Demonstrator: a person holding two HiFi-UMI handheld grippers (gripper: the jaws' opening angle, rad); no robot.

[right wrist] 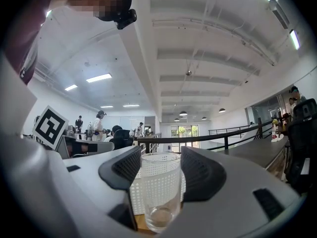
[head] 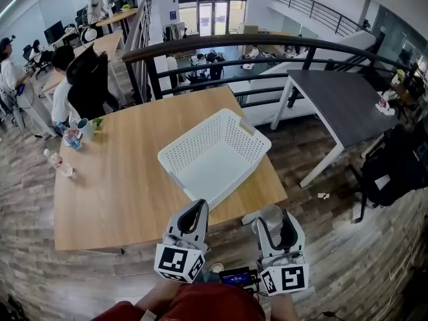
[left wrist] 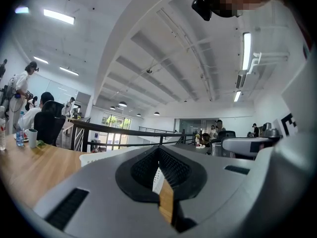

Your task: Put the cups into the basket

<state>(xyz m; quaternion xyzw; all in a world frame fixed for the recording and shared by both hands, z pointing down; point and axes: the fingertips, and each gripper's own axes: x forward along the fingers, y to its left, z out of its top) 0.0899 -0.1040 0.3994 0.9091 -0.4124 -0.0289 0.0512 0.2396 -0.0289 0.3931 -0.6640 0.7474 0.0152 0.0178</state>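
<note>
At the near edge of the wooden table [head: 120,179], the person is holding both grippers level and side by side, aiming them at the basket [head: 192,132]. The right gripper [head: 274,225] is clamping a clear cup [right wrist: 159,192] between its two dark pads, one pad pressing on each side of the glass wall. The cup is standing upright in that grip, its rim about level with the jaw tips. It is hanging just off the table's near edge, short of the basket and apart from it. Through the cup's wall the basket's dotted white side is showing.

The left gripper [left wrist: 158,150] is carrying nothing. Its jaws are lying together, touching at the tips, with only a thin slit below them through which a strip of basket and table is showing. It is hovering over the table's edge, close to the basket's nearest corner.

The basket is sitting on the table by the near right corner, turned at a slant to the edges, open side up. At the table's far left corner a far cup [head: 85,127] is standing beside a bottle [head: 71,139]. A second bottle [head: 59,162] is lying on its side nearer in. All three are well apart from the basket.

Beyond the table a black railing [head: 221,43] is curving past, a grey table [head: 334,99] is standing to the right, and people [head: 63,92] are sitting and standing at desks at the far left.
</note>
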